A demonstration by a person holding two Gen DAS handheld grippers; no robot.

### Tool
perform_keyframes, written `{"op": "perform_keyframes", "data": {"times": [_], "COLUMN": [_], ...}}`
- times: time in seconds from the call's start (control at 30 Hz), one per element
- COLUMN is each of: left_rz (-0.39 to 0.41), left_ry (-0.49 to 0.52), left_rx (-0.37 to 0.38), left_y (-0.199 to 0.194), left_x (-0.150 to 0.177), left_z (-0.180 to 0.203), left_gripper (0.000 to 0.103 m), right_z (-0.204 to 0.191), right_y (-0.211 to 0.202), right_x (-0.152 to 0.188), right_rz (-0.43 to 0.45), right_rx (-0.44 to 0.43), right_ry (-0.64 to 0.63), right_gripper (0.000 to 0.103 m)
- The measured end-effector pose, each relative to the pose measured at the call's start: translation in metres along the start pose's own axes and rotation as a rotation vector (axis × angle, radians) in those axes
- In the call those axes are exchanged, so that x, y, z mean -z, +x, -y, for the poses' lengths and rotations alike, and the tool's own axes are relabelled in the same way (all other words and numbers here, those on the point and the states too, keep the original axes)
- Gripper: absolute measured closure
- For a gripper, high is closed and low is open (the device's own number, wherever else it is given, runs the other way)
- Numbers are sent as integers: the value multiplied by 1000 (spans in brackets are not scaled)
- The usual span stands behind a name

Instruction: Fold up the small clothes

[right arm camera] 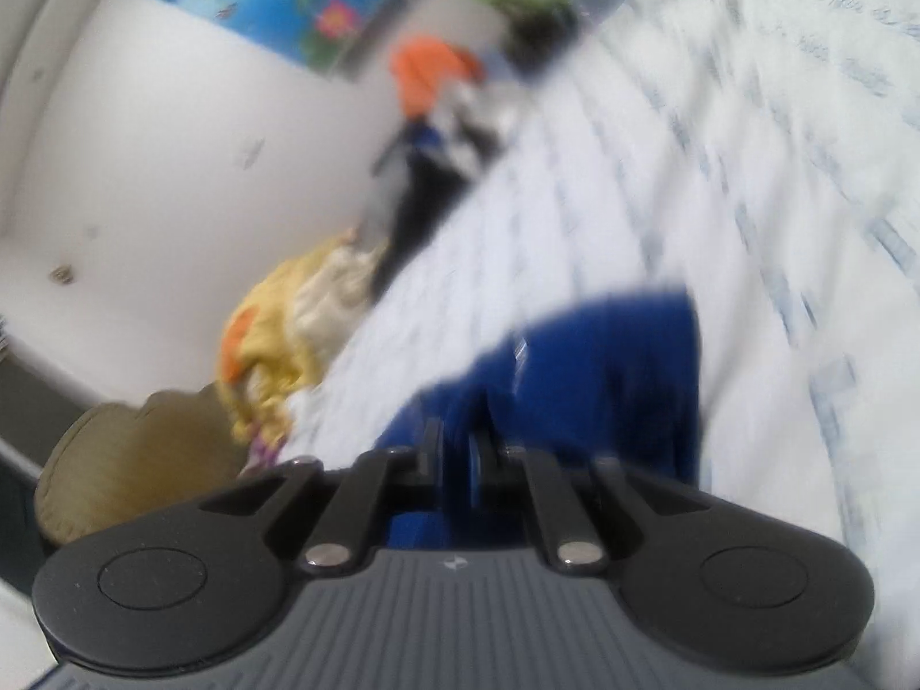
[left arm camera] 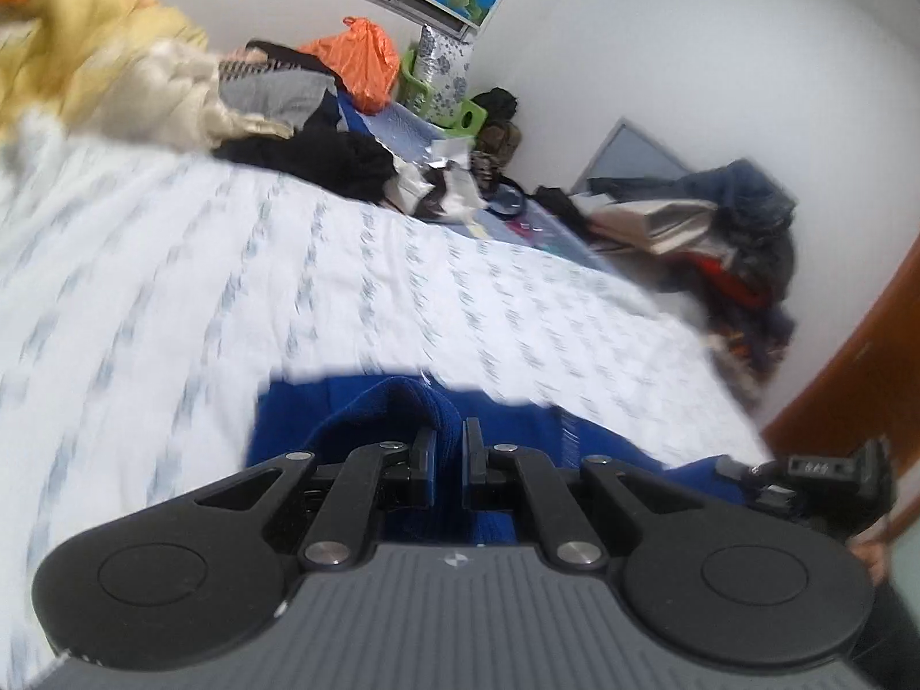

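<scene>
A small blue garment (left arm camera: 356, 414) lies on the white patterned bedsheet (left arm camera: 172, 264). My left gripper (left arm camera: 447, 448) is shut on a bunched fold of the blue fabric, which rises between its fingers. The right gripper shows at the right edge of the left wrist view (left arm camera: 828, 471), close to the garment's other side. In the blurred right wrist view, my right gripper (right arm camera: 460, 448) is shut on an edge of the same blue garment (right arm camera: 621, 356), which hangs over the sheet (right arm camera: 719, 172).
At the bed's far side lie a yellow quilt (left arm camera: 75, 40), dark clothes (left arm camera: 333, 155), an orange bag (left arm camera: 362, 63) and small clutter. A clothes pile (left arm camera: 742, 241) sits by the wall. A brown door edge (left arm camera: 851, 356) is on the right. An olive cushion (right arm camera: 138, 454) is nearby.
</scene>
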State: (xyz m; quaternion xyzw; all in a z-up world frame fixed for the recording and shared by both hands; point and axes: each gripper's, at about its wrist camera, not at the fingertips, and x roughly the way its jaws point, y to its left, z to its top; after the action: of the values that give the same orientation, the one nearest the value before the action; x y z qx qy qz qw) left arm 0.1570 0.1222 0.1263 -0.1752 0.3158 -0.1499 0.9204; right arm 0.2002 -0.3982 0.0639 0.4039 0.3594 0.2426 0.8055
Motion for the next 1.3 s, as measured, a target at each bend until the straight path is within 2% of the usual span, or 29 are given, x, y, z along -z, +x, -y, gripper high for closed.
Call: {"op": "perform_keyframes", "data": {"times": [0.1,0.13,0.2,0.23,0.27,0.3,0.37,0.43,0.5,0.57,0.63,0.7,0.73,0.77,0.8,0.83,0.9,0.97,1.03,1.17,1.3], "left_rz": [-35,-39,10,57,98,121,116,70,9,-60,-106,-102,-109,-118,-130,-139,-176,-197,-165,-108,-141], "left_ry": [-28,-45,-122,-165,-203,-224,-212,-191,-183,-202,-226,-194,-176,-149,-107,-85,-96,-84,-55,-33,-14], "left_rx": [-63,-83,-135,-147,-157,-158,-163,-161,-167,-175,-155,-156,-153,-156,-176,-200,-199,-212,-214,-123,-77], "left_y": [51,63,70,65,57,48,27,7,-11,-22,-30,-36,-35,-33,-27,-23,-16,-14,-29,-88,-139], "left_x": [-18,-23,-30,-30,-28,-24,-10,14,46,81,109,122,123,123,123,122,114,109,103,93,125], "left_z": [-15,-24,-44,-52,-61,-66,-70,-70,-67,-70,-71,-62,-56,-50,-44,-39,-39,-36,-28,-7,3], "left_gripper": [94,87,59,32,19,5,10,11,13,17,19,23,34,61,75,88,94,95,95,95,95], "right_z": [21,29,39,40,37,32,18,6,-1,1,7,0,-6,-10,-13,-14,-15,-17,-22,-43,-51], "right_y": [47,59,77,75,71,63,41,17,-7,-22,-25,-29,-28,-23,-18,-11,0,4,-1,-43,-96], "right_x": [-26,-34,-36,-35,-33,-29,-15,3,29,58,87,110,117,119,120,119,110,103,101,105,128], "right_rz": [-16,-19,-22,2,29,59,110,119,82,22,-66,-77,-75,-87,-99,-125,-146,-173,-183,-153,-174], "right_rx": [57,70,79,78,79,82,145,219,280,341,358,352,355,354,351,358,355,365,362,286,233], "right_ry": [54,90,163,174,160,124,32,-91,-186,-217,-212,-273,-300,-314,-322,-318,-316,-305,-320,-332,-342], "right_gripper": [91,90,70,67,57,36,9,9,10,10,10,15,20,33,68,83,92,93,95,96,96]}}
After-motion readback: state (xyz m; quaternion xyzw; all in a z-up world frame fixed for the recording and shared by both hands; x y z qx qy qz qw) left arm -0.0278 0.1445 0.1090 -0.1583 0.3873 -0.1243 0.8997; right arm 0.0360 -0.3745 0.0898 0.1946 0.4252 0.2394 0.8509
